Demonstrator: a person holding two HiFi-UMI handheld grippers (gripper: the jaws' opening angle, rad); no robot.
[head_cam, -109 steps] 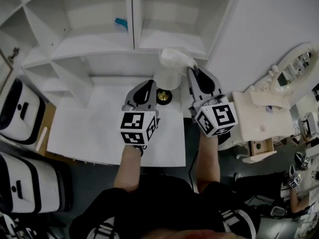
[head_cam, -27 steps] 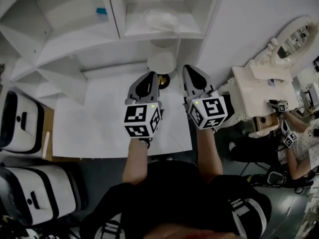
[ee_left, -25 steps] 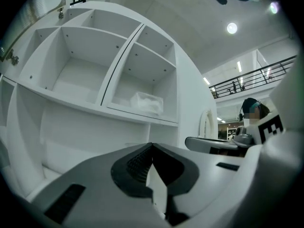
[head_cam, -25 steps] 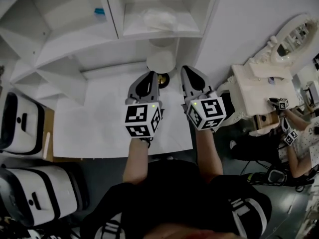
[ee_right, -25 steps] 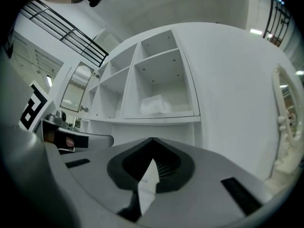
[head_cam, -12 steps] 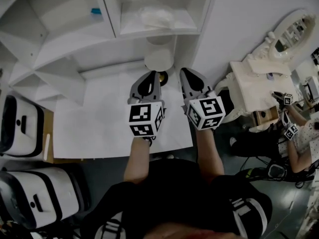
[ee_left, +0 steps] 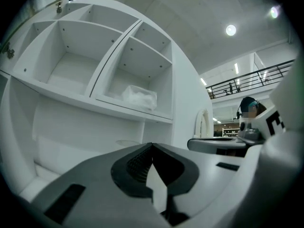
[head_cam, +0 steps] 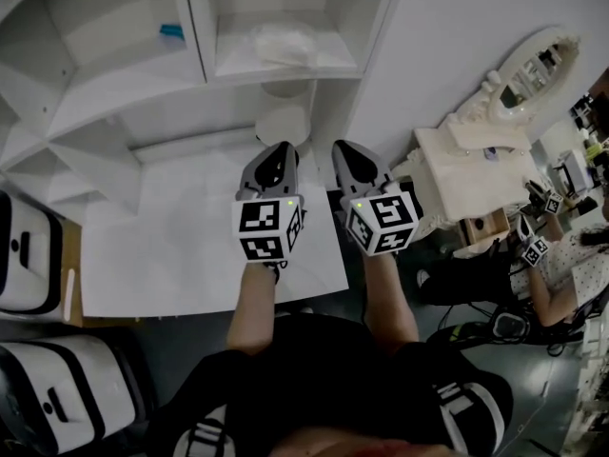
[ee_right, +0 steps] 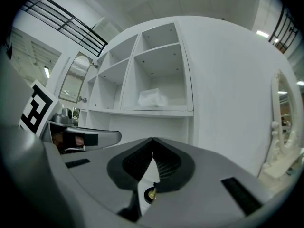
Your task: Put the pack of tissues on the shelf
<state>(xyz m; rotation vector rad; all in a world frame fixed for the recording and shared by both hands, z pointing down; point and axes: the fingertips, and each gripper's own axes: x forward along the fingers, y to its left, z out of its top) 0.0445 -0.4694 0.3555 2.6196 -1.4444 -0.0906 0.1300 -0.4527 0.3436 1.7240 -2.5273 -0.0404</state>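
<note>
Placement looks finished: your pack of tissues (head_cam: 276, 41) lies in a right-hand compartment of the shelf (head_cam: 285, 70), well apart from both tongs. Your left gripper (ee_left: 152, 144) and right gripper (ee_right: 153, 139) have jaws pressed together on nothing, above the white table (head_cam: 181, 246). Nothing seems left. Behind the right jaws, a small brass-coloured disc (ee_right: 151, 194) is too hidden to name
</note>
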